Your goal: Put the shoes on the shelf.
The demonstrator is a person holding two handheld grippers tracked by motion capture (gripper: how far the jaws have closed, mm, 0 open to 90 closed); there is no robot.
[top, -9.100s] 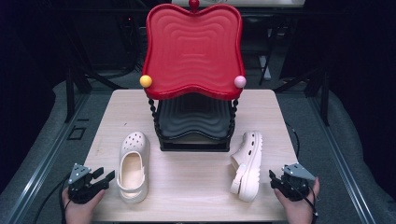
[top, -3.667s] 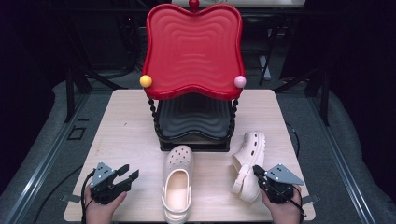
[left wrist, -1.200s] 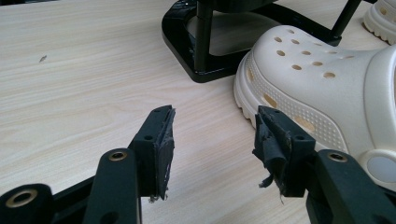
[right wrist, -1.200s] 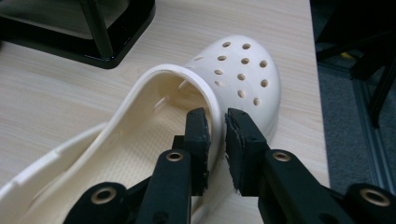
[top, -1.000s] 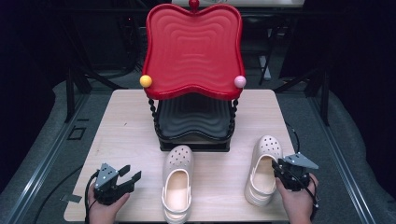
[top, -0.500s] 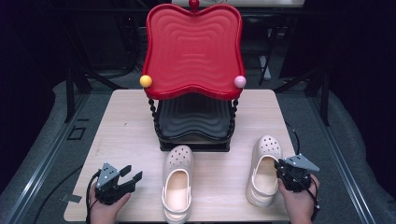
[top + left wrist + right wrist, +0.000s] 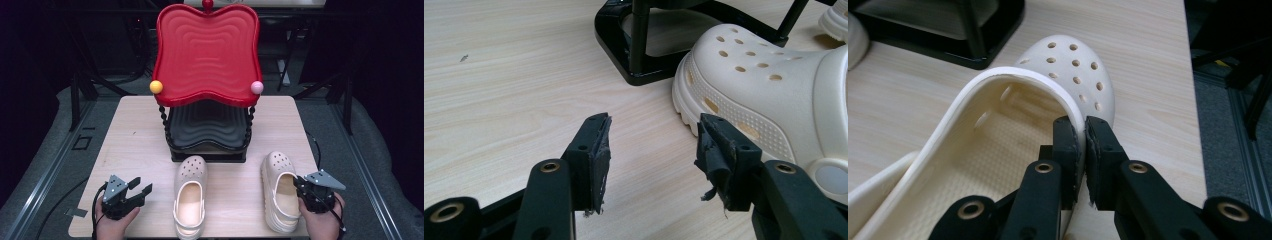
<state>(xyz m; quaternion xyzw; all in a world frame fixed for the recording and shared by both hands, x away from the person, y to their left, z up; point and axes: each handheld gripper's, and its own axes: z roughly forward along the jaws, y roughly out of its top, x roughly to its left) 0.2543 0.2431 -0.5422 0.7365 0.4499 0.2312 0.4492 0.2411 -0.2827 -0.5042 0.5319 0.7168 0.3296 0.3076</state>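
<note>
Left hand-held gripper at front-left of tabletop; jaws spread, holding nothing, aimed toward centre clog. Rubber pads worn, frayed at edges.

Centre clog: cream-white, moulded foam look, round vent holes across the toe, row of small side vents above a ribbed sole, heel strap on a round rivet. Flat on sole, toe pointing at the black base of the stand, nearly touching it. Just beside the left gripper's jaws in left gripper view, not in contact.

Stand: red wavy-ribbed tray on top, black tray beneath, beaded posts, yellow ball and pink ball at front corners.

Right clog: same cream colour, same perforated toe, textured footbed. At front-right of tabletop, toe away from person, near right edge.

Right hand-held gripper pinching right clog's outer side rim; one jaw inside the opening, one outside, pressed together on the wall.
</note>
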